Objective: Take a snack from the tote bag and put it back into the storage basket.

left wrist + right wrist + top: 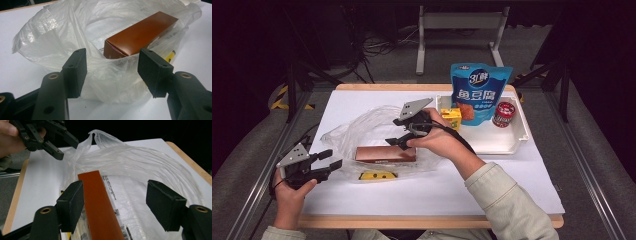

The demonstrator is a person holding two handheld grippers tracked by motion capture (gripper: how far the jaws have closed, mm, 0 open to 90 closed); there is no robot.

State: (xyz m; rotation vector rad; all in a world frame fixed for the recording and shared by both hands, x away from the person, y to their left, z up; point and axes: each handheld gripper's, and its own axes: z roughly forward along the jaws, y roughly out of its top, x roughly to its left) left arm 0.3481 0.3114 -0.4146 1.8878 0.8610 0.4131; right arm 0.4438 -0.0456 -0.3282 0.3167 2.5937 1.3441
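High view: a crinkled clear plastic bag point(362, 132) holds a glossy brown rectangular box point(385, 153). Left gripper point(332, 160) beside the bag and right gripper point(398, 141) over it, jaws apart, empty.

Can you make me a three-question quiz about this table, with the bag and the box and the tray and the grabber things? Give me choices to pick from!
1. Where is the brown box?
A. in the clear plastic bag
B. in the white tray
C. on the floor

2. How many things are in the white tray?
A. one
B. three
C. six

3. How do the left gripper jaws stand?
A. clamped on the brown box
C. open, at the bag's edge
B. shut tight, gripping nothing

Answers:
1 A: bag film lies around the box.
2 B: a blue snack pouch, a yellow carton and a red can are in it.
3 C: a wide gap shows between the pads, with bag film bunched in it.
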